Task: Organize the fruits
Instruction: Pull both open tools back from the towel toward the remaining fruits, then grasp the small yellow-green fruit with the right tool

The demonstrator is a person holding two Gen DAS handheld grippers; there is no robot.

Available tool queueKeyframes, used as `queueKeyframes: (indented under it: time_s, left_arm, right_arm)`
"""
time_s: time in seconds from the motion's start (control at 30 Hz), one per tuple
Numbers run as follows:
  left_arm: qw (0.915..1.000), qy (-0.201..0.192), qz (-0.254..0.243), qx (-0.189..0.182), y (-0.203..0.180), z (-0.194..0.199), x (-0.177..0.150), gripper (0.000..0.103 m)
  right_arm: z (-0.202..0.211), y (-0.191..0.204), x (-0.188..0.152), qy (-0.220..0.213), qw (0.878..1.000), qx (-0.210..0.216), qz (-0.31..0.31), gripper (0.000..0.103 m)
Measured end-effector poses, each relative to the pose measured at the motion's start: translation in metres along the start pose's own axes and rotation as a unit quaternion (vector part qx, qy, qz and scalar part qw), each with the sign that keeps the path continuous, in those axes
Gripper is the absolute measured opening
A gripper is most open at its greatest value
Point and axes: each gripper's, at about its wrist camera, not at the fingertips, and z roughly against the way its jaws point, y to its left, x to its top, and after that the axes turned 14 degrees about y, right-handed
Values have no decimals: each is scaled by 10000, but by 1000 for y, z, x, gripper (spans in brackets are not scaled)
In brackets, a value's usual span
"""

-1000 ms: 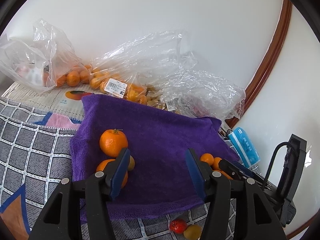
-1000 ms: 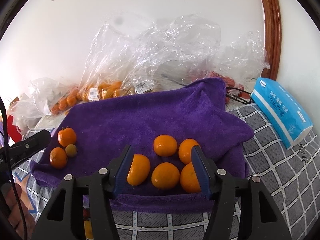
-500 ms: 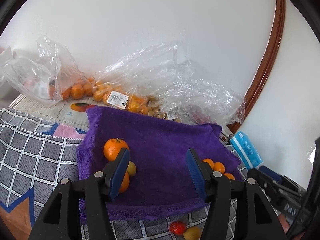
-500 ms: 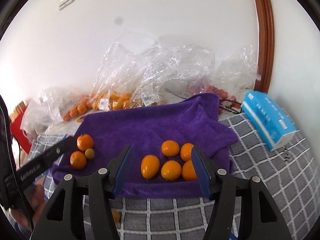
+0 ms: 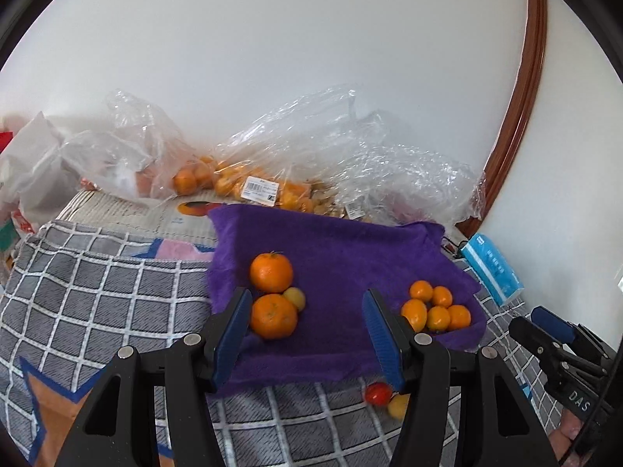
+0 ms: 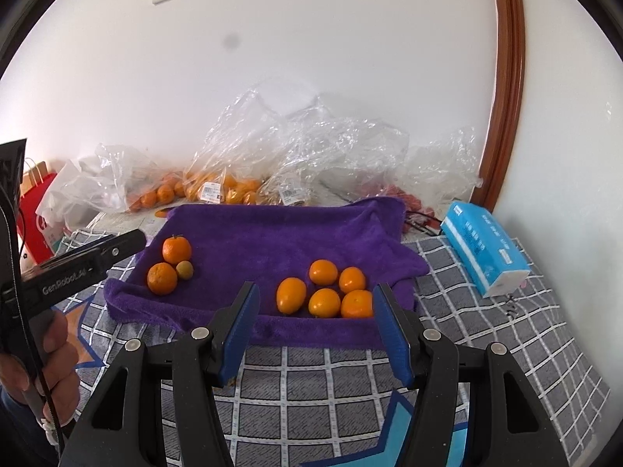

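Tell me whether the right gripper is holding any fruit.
No. The right gripper is open and empty; both blue pads are bare, short of the five oranges on the purple towel.

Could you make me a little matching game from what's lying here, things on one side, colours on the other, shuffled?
Things:
1. towel under the fruit
2. tissue pack by the wall
3. small round fruit on the checked blanket, off the towel
4. group of five fruits on the towel

Colours:
A. red
B. orange
C. purple
D. light blue

Pairs: 1-C, 2-D, 3-A, 4-B
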Motion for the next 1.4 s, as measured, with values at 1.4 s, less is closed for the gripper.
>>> queueKeyframes:
  time_s: [1.4]
  left_arm:
    - [9921, 1015, 380, 626, 50, -22, -75, 57]
  right_arm:
    - [-88, 55, -51, 1352, 9859, 937, 310, 28]
